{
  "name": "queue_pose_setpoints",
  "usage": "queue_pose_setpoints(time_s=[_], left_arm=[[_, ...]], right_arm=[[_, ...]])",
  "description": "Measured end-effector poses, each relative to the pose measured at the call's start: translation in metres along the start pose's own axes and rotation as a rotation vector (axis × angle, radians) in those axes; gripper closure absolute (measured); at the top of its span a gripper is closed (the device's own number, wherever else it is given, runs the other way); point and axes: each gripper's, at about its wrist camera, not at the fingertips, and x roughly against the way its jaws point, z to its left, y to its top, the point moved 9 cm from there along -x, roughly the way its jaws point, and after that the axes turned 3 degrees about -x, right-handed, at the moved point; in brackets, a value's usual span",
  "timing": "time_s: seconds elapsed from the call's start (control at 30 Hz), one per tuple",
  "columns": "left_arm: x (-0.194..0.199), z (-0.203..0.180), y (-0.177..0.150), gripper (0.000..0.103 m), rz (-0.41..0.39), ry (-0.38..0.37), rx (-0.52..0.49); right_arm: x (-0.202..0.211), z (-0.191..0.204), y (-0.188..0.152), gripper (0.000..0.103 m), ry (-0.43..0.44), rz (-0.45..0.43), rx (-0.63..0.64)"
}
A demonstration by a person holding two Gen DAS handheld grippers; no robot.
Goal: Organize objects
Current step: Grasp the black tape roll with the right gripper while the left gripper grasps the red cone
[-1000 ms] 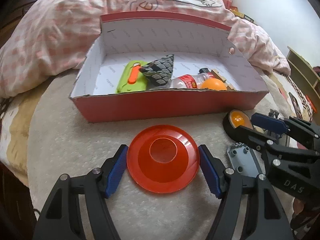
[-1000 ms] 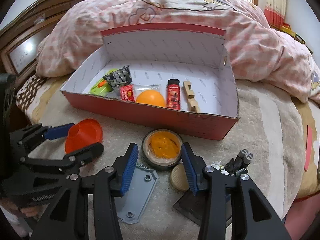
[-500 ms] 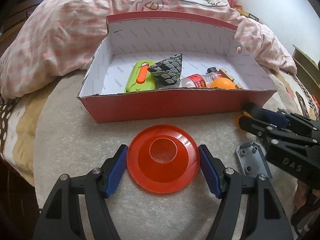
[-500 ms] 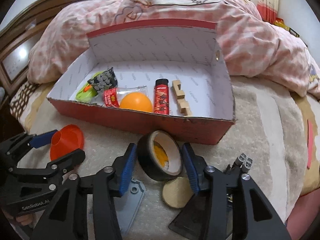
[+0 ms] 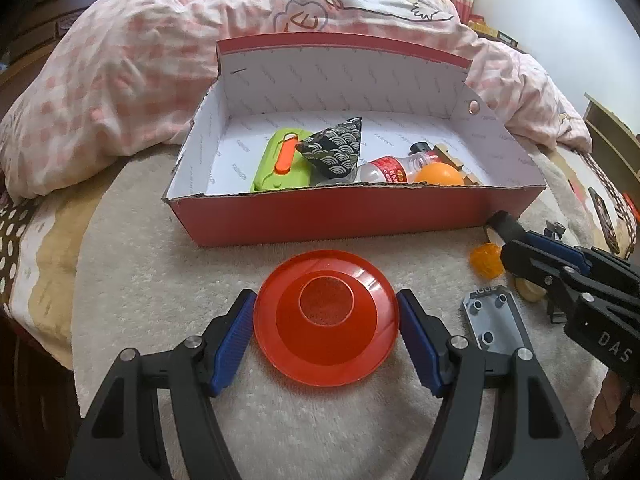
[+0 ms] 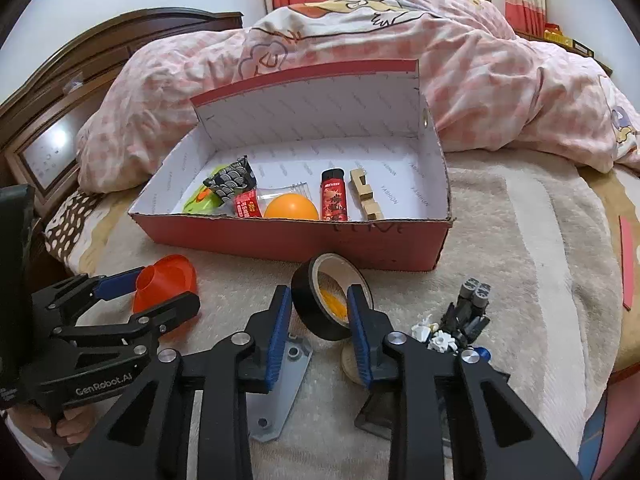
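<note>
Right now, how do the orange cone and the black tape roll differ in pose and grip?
The orange cone sits flat on the blanket, wide rim down; the black tape roll is tipped up on edge, off the blanket.
The left hand-held gripper brackets the orange cone; the right hand-held gripper is clamped on the black tape roll.
Both are round, and both are outside the red box.

Left gripper (image 5: 326,334): level, jaws spread wide. Right gripper (image 6: 320,322): raised, tilted, jaws clamped; bare fingers (image 6: 64,426) visible beneath left handle.
</note>
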Motion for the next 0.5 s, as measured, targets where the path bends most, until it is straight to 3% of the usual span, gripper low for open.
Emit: queue_pose_setpoints(time_s=[0.5], left_arm=[[0.010, 0.000, -0.001, 0.032, -0.015, 0.003, 0.002]], right_arm=[[0.022, 0.003, 0.004, 0.086, 0.042, -0.061, -0.023]])
